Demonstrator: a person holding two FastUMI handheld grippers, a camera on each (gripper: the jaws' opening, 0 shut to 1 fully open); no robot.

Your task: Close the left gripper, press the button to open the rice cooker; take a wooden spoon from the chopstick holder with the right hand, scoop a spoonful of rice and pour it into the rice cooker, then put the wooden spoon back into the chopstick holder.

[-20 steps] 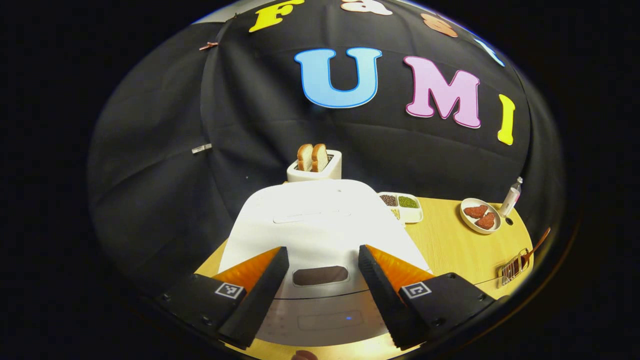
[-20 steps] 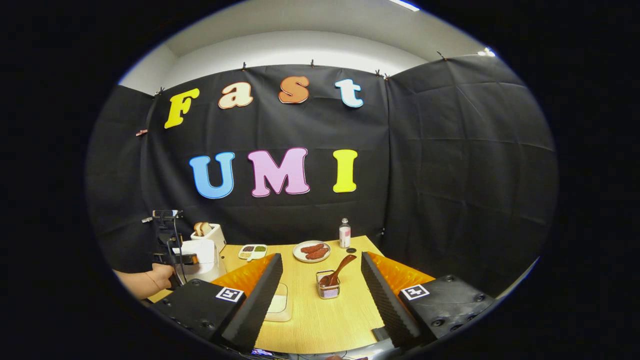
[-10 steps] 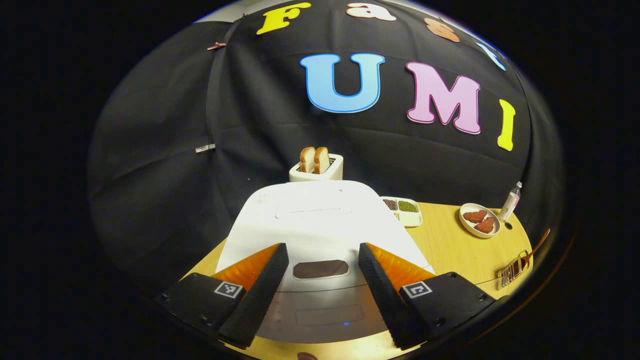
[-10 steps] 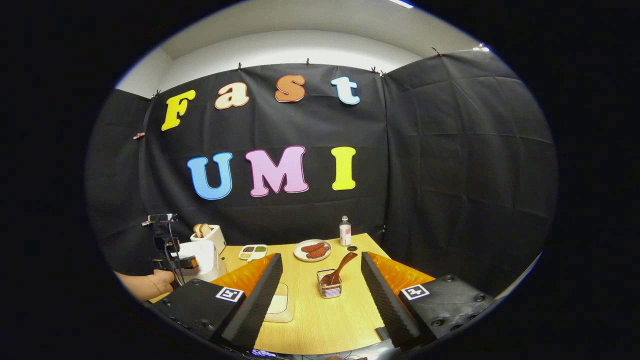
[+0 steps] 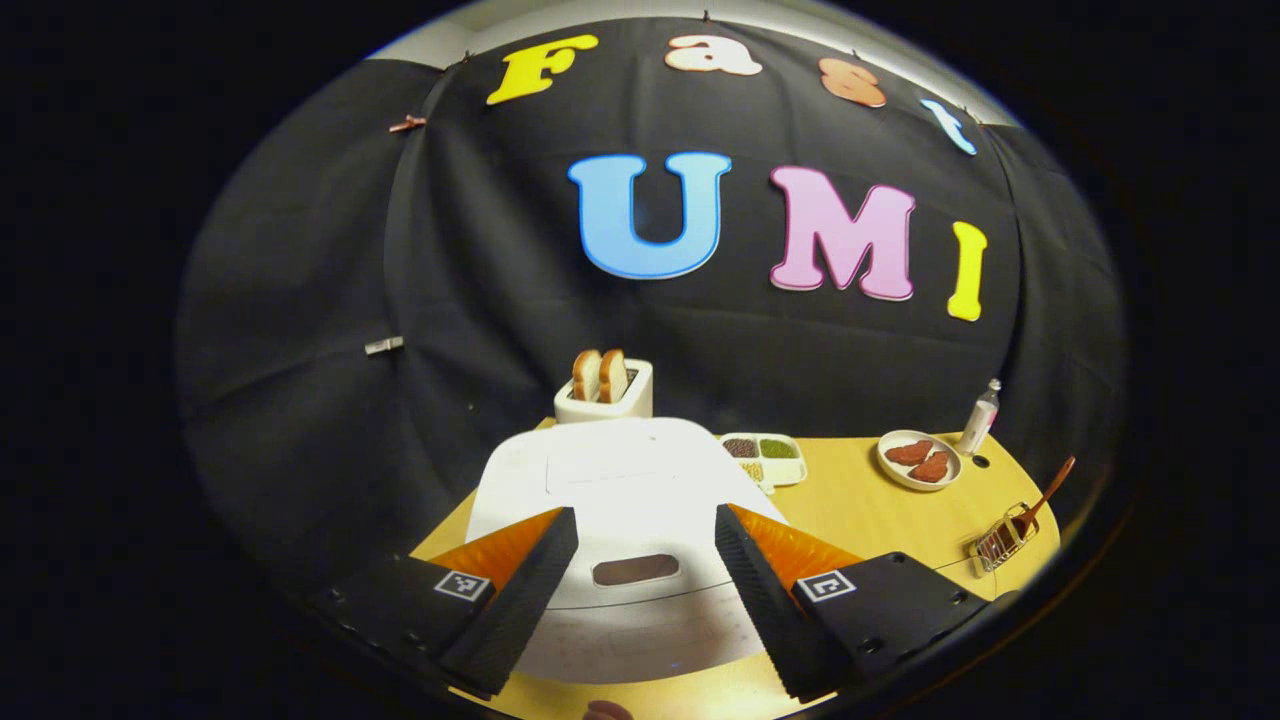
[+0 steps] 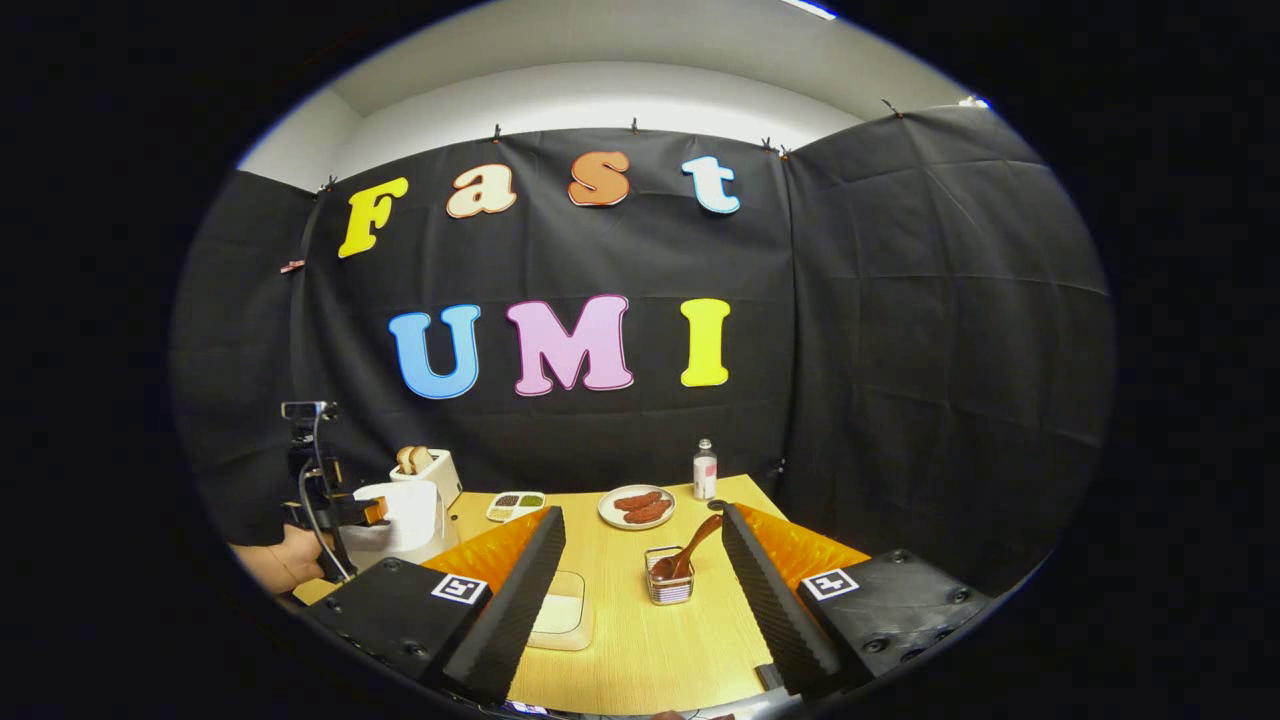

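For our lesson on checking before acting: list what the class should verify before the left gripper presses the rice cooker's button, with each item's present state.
1. Left gripper closed for pressing: not ok, fingers stand apart.
2. Rice cooker lid shut, awaiting the press: ok.
3. Button lined up between the fingers: ok.
4. Gripper touching the button: cannot tell.
5. Wooden spoon standing in the chopstick holder: ok.
6. Right gripper open and empty: ok.

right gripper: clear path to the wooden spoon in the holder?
Probably yes. The right gripper is open, and the wooden spoon stands in the chopstick holder straight ahead between its fingers, with only bare table between.
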